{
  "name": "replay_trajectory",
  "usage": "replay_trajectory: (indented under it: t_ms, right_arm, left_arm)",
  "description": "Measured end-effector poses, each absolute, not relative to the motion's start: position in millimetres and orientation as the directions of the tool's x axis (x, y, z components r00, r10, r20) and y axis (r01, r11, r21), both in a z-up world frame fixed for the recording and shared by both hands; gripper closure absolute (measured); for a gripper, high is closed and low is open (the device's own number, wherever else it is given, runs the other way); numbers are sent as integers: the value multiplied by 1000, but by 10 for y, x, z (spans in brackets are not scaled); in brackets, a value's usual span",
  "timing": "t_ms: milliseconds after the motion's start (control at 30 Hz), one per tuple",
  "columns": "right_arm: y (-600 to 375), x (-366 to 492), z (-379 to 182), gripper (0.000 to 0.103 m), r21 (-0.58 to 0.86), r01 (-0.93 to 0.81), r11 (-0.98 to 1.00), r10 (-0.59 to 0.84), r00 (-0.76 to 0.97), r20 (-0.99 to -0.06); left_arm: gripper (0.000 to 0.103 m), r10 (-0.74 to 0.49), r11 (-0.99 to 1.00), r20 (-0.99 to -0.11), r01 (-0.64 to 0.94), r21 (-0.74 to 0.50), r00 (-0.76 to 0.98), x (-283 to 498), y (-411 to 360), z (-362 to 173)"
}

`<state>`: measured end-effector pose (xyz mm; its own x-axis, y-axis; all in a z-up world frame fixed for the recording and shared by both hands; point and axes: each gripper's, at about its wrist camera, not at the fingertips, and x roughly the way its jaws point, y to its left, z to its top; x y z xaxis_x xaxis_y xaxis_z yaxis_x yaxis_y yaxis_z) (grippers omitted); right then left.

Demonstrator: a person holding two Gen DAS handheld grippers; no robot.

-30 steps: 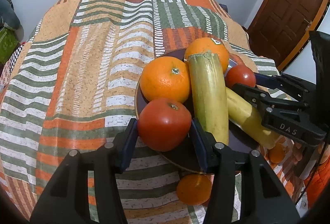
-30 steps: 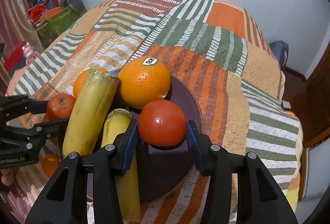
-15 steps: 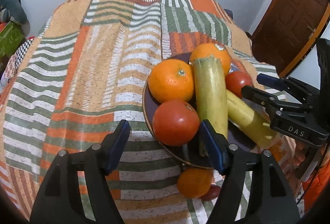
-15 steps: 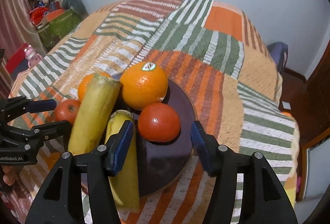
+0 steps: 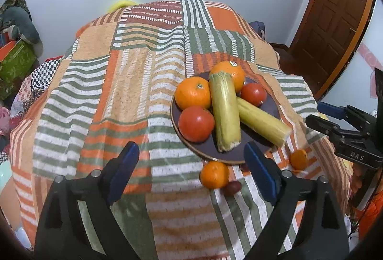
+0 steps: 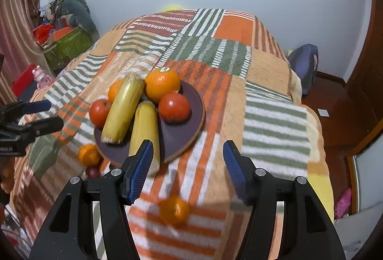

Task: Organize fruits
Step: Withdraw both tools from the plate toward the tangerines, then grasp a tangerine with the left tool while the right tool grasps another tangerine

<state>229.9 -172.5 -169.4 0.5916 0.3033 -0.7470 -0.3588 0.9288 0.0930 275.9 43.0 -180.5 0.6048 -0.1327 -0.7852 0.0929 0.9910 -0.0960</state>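
- Plate near the bed's front edge holds oranges, tomatoes, two corn cobs.
- Small orange lies off the plate, unsorted.
- Left gripper and right gripper have just been opening; both gape, nothing between them.

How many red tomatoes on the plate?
2. One round red tomato sits at the dark round plate's near-left edge; the other sits right of the yellow-green corn cobs. More may be hidden.

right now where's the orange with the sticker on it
On the far side of the plate, the stickered orange sits beside the upright-looking corn cob, behind a tomato.
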Motion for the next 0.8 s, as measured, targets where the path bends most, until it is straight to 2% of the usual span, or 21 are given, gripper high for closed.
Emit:
replay_trajectory:
  t_ms: [633,700,800]
  right_arm:
    - [-1779,1998,-2210,45,181,-352,918,346,490,-800]
    - [-1784,2005,-2236,47,190,-350,917,352,487,-799]
    - [-1772,2029,-2285,57,200,-355,913,360,473,-804]
  left_arm:
    - [12,-152,988,-868,101,-118,472,2754,214,-2289]
    - [13,-155,987,-873,101,-122,462,2791,205,-2326]
    - [22,-163,986,-881,102,-131,444,2845,190,-2381]
